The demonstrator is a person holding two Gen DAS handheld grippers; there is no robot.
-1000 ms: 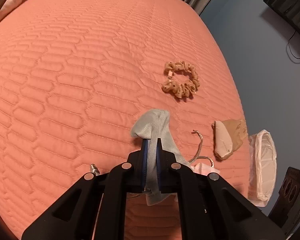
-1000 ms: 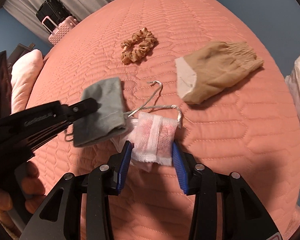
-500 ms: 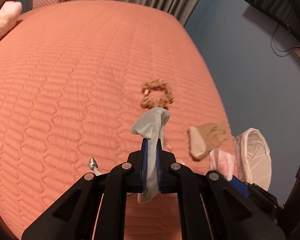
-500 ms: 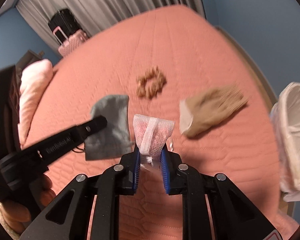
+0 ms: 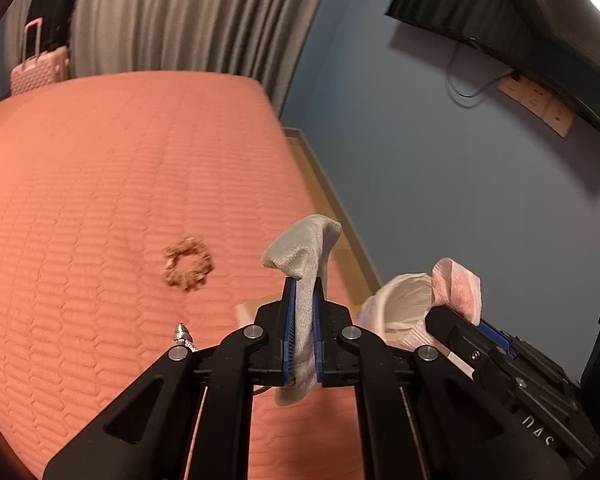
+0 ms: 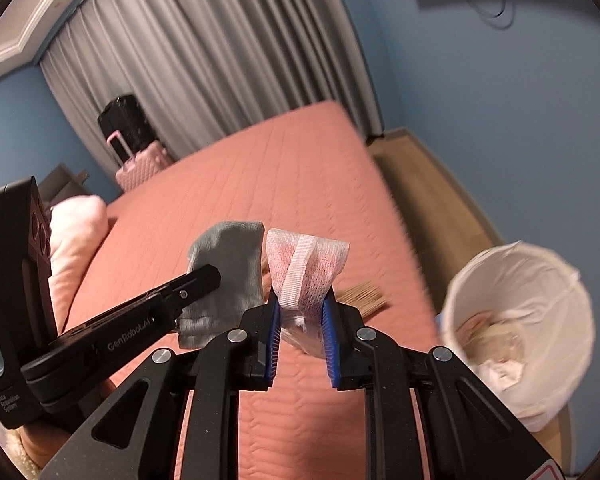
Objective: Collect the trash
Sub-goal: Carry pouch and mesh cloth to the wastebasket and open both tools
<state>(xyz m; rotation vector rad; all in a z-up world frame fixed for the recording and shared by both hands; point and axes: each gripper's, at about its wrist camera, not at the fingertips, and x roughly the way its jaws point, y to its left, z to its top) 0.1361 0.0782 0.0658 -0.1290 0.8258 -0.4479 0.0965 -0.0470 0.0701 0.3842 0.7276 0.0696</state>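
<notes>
While my left gripper is clamping a limp grey fabric sock, I am pinching a white-and-pink mesh pad in my right gripper, both above the salmon quilted bed, the white-lined round bin standing at right.

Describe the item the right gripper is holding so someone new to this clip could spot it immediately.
Start at the salmon quilted bed, then come forward to the right gripper raised above it. Pinched there is a white mesh pad, pink-stained with a white strap across it, unlike the plain grey sock beside it.
</notes>
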